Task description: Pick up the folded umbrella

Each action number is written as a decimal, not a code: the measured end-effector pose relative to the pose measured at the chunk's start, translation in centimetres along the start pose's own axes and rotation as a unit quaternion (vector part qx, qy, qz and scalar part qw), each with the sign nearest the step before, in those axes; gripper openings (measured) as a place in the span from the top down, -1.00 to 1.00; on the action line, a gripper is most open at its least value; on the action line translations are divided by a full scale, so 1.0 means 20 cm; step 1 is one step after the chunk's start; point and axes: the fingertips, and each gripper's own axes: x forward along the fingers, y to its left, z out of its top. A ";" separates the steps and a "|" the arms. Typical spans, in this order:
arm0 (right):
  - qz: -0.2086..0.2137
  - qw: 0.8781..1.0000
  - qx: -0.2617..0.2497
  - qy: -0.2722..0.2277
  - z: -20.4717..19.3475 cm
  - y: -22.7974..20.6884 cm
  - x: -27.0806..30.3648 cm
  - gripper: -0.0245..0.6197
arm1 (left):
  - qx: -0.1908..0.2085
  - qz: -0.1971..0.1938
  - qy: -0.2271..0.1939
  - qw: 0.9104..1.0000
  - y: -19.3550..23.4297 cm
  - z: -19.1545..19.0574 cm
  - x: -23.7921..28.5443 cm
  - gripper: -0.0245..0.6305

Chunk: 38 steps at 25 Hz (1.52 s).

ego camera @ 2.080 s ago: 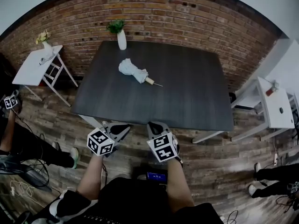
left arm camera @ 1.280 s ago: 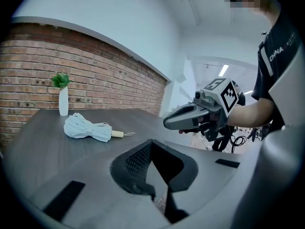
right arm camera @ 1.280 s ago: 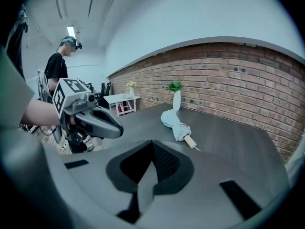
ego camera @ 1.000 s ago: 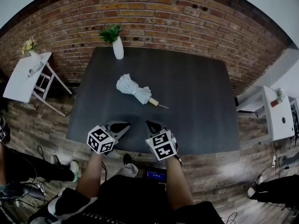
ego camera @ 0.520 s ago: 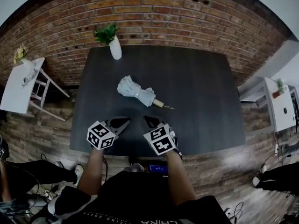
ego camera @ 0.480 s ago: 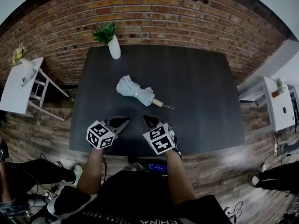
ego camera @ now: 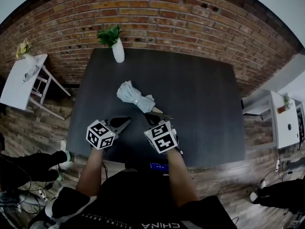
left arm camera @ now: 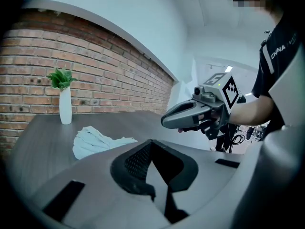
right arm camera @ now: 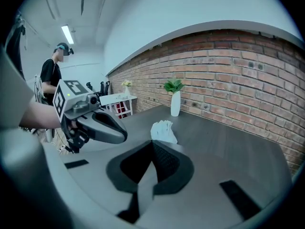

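The folded pale blue umbrella (ego camera: 135, 98) lies on the dark grey table (ego camera: 200, 109), canopy end toward the far left, wooden handle tip (ego camera: 162, 112) toward the near right. Both grippers hover over the table's near part. My left gripper (ego camera: 125, 121) is shut and empty, a little short of the umbrella (left arm camera: 97, 140). Just short of the handle tip, my right gripper (ego camera: 150, 118) is also shut with nothing in it. The left gripper view shows its own jaws (left arm camera: 151, 144) closed together, and the right gripper (right arm camera: 153, 144) points at the umbrella (right arm camera: 163, 130).
A white vase with a green plant (ego camera: 117, 51) stands at the table's far left edge before a brick wall. A white side table (ego camera: 24, 75) is at the left, another (ego camera: 286, 118) at the right. A person (right arm camera: 50, 75) stands behind, and legs (ego camera: 28, 163) show on the left floor.
Both grippers have moved forward from the table's near edge toward the umbrella, staying shut. The umbrella has not moved on the table.
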 end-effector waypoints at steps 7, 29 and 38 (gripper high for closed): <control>0.023 0.999 -0.013 -0.023 0.04 -0.08 0.00 0.90 | -0.017 0.010 0.000 1.000 0.01 0.02 0.08 0.92; 0.176 0.984 0.003 -0.012 -0.13 -0.08 0.04 0.67 | -0.063 0.068 0.010 0.996 -0.14 -0.07 0.23 0.92; 0.143 0.989 -0.016 0.046 -0.10 -0.19 0.38 0.20 | -0.060 0.050 0.020 0.997 0.07 -0.08 0.29 0.92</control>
